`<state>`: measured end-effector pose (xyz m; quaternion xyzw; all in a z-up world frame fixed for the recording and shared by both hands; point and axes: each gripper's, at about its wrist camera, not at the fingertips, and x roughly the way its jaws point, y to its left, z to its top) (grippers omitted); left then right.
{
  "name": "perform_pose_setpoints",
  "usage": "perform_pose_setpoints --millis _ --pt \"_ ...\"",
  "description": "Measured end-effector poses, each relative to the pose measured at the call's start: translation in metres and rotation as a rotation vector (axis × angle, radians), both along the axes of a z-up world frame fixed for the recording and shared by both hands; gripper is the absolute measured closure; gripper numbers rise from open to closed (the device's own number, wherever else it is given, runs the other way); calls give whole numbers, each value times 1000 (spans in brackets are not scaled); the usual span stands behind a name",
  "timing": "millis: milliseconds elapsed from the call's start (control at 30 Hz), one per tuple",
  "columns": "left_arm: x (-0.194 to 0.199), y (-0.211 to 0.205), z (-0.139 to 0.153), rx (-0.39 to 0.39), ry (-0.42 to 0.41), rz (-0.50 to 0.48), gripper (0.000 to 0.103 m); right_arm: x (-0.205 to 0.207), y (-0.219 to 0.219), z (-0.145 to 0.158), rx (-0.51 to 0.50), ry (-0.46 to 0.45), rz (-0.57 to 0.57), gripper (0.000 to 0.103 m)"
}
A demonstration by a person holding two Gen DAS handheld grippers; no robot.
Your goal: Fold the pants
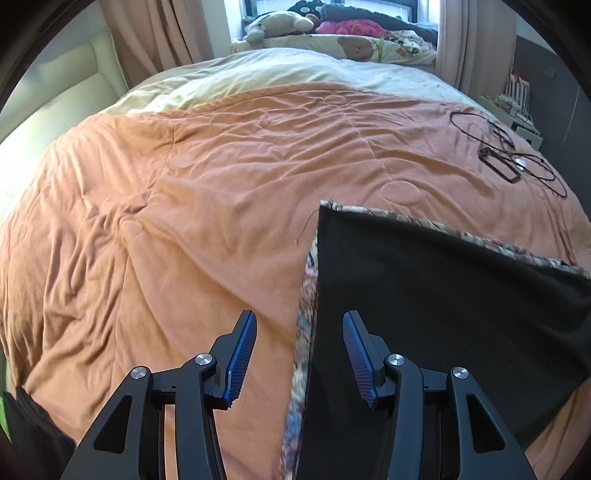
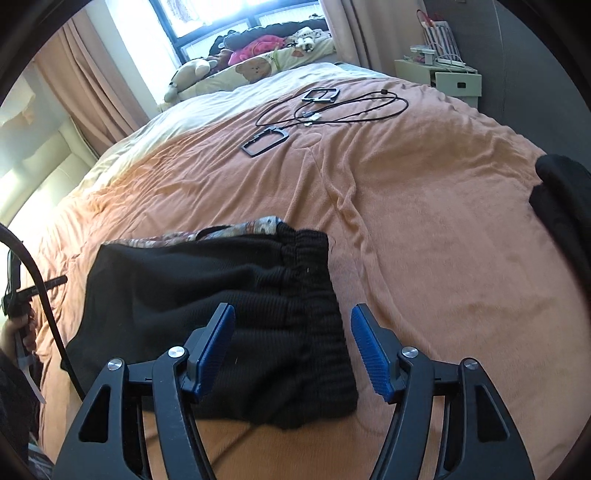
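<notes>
Pants [image 2: 207, 306], black with a patterned lining showing along the far edge, lie folded into a compact block on the bed [image 2: 424, 229], their ribbed waistband [image 2: 314, 295] at the right end. The left hand-held gripper [image 1: 299, 354] hangs over the left edge of the block with its jaws apart and nothing between the blue pads; the right hand-held gripper [image 2: 291, 349] hangs over the waistband, jaws likewise spread and empty. A fold looks to have been laid and let go, so the task seems well along. If another fold is wanted, the next move calls for both grippers to drop to one edge of the block, pinch all layers together and carry them across without dragging the lower layers. The bed wears a rumpled orange cover, soft enough to bunch under a grip. A black cable [image 2: 351, 107] and two small black frames lie far off near the right. Beyond are stuffed toys [image 1: 277, 22] by a bright window, curtains, and a bedside cabinet [image 2: 439, 77].
</notes>
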<state>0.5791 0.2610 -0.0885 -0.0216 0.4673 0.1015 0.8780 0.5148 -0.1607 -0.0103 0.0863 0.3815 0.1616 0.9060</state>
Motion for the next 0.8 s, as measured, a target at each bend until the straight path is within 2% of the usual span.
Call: perform_pose_setpoints --millis 200,300,467,800 --pt "-44 -6 4 -48 -34 10 51 -21 -9 -1 28 17 4 39" --pt "-62 -12 4 -44 -37 17 51 -31 -10 -4 47 36 10 39" --pt "-92 -17 -1 -105 -45 34 52 -42 -14 -12 79 66 21 39" --pt "-147 -9 -27 -329 -62 116 52 -46 -24 -43 216 123 22 39"
